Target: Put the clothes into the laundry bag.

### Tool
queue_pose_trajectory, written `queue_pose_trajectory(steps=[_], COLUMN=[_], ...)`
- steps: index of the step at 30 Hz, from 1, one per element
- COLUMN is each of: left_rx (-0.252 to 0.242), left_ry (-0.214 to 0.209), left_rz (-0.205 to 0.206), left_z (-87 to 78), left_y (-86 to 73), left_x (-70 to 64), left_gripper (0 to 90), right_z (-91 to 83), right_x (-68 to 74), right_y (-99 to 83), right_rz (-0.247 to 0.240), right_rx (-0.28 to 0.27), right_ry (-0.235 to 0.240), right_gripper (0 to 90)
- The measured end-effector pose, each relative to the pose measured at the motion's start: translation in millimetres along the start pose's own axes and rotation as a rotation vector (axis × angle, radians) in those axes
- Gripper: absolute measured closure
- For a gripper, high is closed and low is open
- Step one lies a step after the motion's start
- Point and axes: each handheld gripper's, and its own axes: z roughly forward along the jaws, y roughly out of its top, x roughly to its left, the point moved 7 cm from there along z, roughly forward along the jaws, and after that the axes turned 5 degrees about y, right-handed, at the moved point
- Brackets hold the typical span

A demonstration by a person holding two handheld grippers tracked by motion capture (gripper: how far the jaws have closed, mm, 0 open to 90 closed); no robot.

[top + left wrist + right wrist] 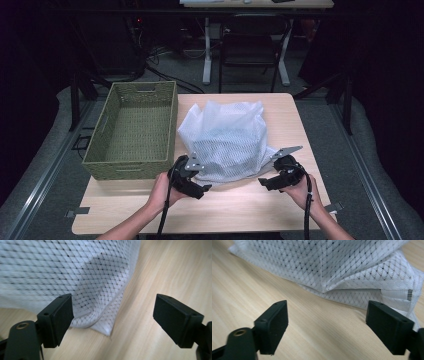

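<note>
A white mesh laundry bag (226, 140) lies crumpled on the middle of the wooden table (240, 210). My left gripper (206, 189) is open at the bag's near left corner, a fold of mesh (100, 315) lying just ahead of its jaws. My right gripper (262, 183) is open at the bag's near right edge. In the right gripper view the bag's hem (352, 296) and the end of its zip (395, 293) lie just ahead of the jaws. Nothing is between either pair of jaws.
A green woven basket (134, 130) stands on the table's left side, beside the bag. A dark chair (248, 45) and a desk's white legs (207, 55) stand on the floor beyond the table. Bare wood runs along the near edge.
</note>
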Motion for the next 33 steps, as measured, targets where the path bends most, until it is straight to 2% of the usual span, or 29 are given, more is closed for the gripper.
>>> queue_pose_trajectory(steps=[4, 8, 13, 18, 21, 25, 27, 28, 31, 33], left_rx=[-0.034, -0.053, -0.039, -0.027, -0.029, -0.023, -0.017, -0.013, -0.014, -0.013], left_ry=[0.018, 0.06, 0.101, 0.149, 0.173, 0.198, 0.216, 0.21, 0.212, 0.215], left_rz=[-0.038, -0.066, -0.108, -0.18, -0.232, -0.279, -0.284, -0.282, -0.29, -0.287], left_z=[-23.4, -43.7, -65.1, -80.0, -85.7, -90.0, -89.2, -88.7, -86.8, -85.5], left_y=[-8.7, -24.1, -47.5, -75.4, -91.5, -107.9, -113.2, -114.6, -114.6, -113.4], left_x=[2.0, 9.5, 22.9, 35.8, 42.4, 48.4, 50.5, 51.1, 52.3, 52.4], left_gripper=[15.2, 14.7, 14.6, 14.4, 14.2, 13.8, 13.6, 13.2, 12.1, 10.9], right_z=[-11.2, -22.3, -34.6, -46.8, -54.5, -59.7, -60.3, -61.6, -65.5, -64.6], right_x=[5.3, 7.6, 7.7, 4.5, 2.3, -0.2, -0.6, -0.9, -1.2, -1.8], right_y=[1.0, -0.8, -8.8, -23.3, -34.8, -49.6, -57.5, -59.0, -57.8, -59.4], right_rz=[-0.012, -0.011, -0.009, -0.002, 0.008, 0.021, 0.035, 0.033, 0.034, 0.028], right_rx=[-0.044, -0.08, -0.1, -0.117, -0.139, -0.154, -0.143, -0.14, -0.181, -0.165], right_ry=[-0.007, -0.013, -0.039, -0.083, -0.109, -0.128, -0.13, -0.134, -0.127, -0.13], right_gripper=[13.8, 11.7, 8.7, 3.2, 0.6, 0.0, 0.0, 0.0, 0.0, 0.0])
